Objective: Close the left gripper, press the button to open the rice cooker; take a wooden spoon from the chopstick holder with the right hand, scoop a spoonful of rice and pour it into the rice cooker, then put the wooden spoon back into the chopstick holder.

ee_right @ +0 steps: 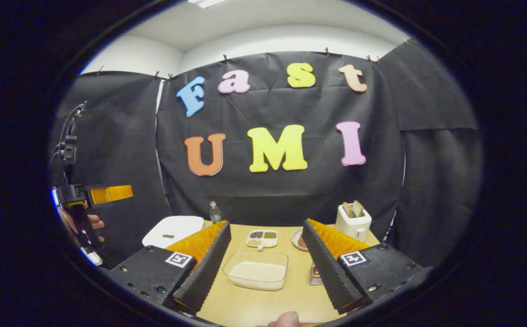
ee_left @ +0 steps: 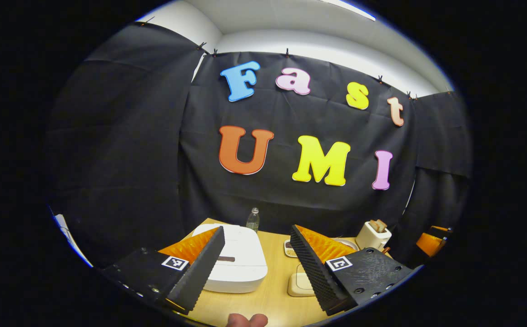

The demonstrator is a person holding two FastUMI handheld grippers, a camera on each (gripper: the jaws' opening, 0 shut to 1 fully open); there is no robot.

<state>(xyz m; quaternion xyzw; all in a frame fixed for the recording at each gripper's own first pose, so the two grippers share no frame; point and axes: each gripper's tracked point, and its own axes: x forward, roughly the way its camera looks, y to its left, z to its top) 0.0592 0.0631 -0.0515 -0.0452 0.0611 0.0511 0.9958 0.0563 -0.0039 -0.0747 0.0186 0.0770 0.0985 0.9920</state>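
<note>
- In the left gripper view, we see the left gripper held above the near edge of the bench, its jaws released and spread wide with nothing between them.
- The white rice cooker sits on the left part of the bench with its lid down, partly behind the left finger.
- A clear water bottle stands just behind the cooker, by the black cloth wall.
- In the right gripper view, the right gripper also has its jaws released and empty.
- Between its fingers, a clear container of rice lies on the bench.
- Farther off lies a small divided dish; a white toaster with bread slices stands at the far right.
- We cannot make out the chopstick holder for certain.
</note>
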